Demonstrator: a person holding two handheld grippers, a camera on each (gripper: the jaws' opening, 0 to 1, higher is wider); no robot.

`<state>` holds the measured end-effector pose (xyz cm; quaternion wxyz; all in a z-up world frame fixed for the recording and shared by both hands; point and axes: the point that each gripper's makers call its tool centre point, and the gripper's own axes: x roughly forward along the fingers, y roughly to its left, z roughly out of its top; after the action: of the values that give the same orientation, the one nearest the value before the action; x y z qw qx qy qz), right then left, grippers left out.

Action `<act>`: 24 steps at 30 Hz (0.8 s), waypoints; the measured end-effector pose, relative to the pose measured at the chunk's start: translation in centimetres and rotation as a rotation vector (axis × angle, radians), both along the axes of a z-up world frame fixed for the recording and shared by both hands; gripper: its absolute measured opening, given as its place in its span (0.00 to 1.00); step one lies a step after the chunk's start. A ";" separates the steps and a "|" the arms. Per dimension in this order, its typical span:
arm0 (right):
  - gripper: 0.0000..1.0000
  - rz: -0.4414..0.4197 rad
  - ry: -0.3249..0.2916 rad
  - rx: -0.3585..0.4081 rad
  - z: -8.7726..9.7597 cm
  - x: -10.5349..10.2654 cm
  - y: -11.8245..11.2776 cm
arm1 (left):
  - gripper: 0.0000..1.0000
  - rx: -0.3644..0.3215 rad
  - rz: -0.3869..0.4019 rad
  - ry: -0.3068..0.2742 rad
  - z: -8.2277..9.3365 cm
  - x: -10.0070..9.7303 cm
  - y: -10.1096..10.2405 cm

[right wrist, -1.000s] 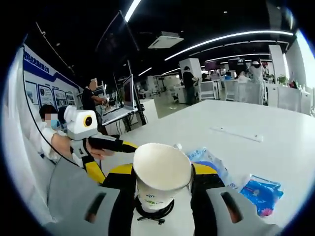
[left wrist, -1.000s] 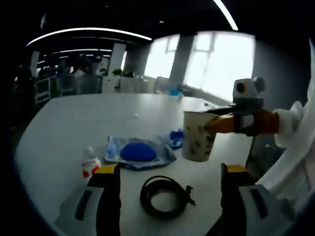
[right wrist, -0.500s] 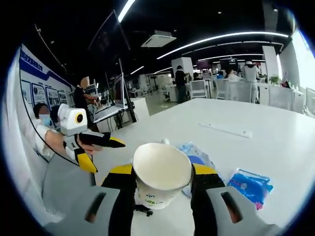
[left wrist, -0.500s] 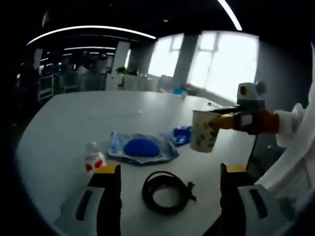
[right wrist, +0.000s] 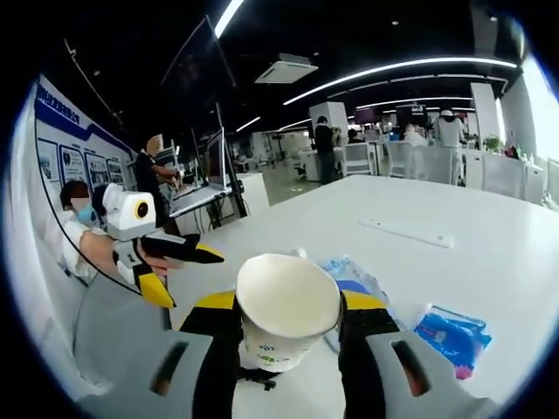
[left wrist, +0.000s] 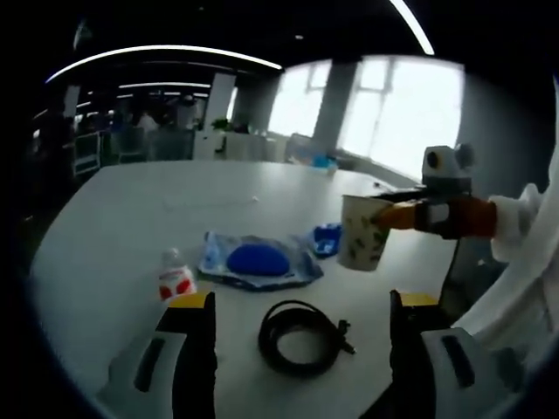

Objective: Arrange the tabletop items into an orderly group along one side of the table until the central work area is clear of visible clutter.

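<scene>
White table [left wrist: 131,218] in a dim office with windows. Ahead of the released left tongs [left wrist: 293,305]: one cable [left wrist: 301,336], bottle [left wrist: 175,278], two blue packets [left wrist: 258,260]. Right tongs [right wrist: 288,319] grasp one cup [right wrist: 286,314].

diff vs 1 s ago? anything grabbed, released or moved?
The right tool remains shut on the paper cup, which has drifted slightly away from the left tool's camera. No new grasp, no release. The left tool stays open and empty. The black cable coil, the small bottle, the blue pouch and the blue packet lie on the white table as before; their shifts look like camera motion.
</scene>
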<state>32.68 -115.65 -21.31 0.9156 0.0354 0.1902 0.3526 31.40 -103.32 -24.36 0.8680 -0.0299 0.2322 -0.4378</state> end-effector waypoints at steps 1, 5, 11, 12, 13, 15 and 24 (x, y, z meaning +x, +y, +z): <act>0.42 0.002 0.000 0.000 0.0 0.0 0.0 | 0.78 0.002 0.002 0.001 0.0 0.0 0.1; 0.42 0.013 -0.002 0.001 0.0 0.1 0.5 | 0.78 -0.001 0.011 -0.001 -0.1 0.1 0.4; 0.42 0.034 -0.003 0.002 -0.1 0.5 1.2 | 0.79 -0.004 0.027 0.001 -0.1 0.1 0.8; 0.42 0.036 -0.004 0.003 -0.1 0.6 1.3 | 0.79 -0.003 0.029 0.001 -0.1 0.1 0.9; 0.42 0.041 -0.005 0.004 -0.1 0.7 1.5 | 0.78 0.001 0.031 0.001 -0.2 0.1 1.1; 0.42 0.050 -0.006 0.006 -0.1 0.9 1.9 | 0.78 0.000 0.037 0.003 -0.1 0.0 1.3; 0.42 0.092 -0.003 0.012 -0.4 1.9 3.8 | 0.79 0.007 0.079 0.005 0.0 0.4 3.0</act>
<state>34.59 -111.84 -21.71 0.8983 0.0315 0.1884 0.3956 31.82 -100.32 -24.37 0.8841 -0.0370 0.2347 -0.4024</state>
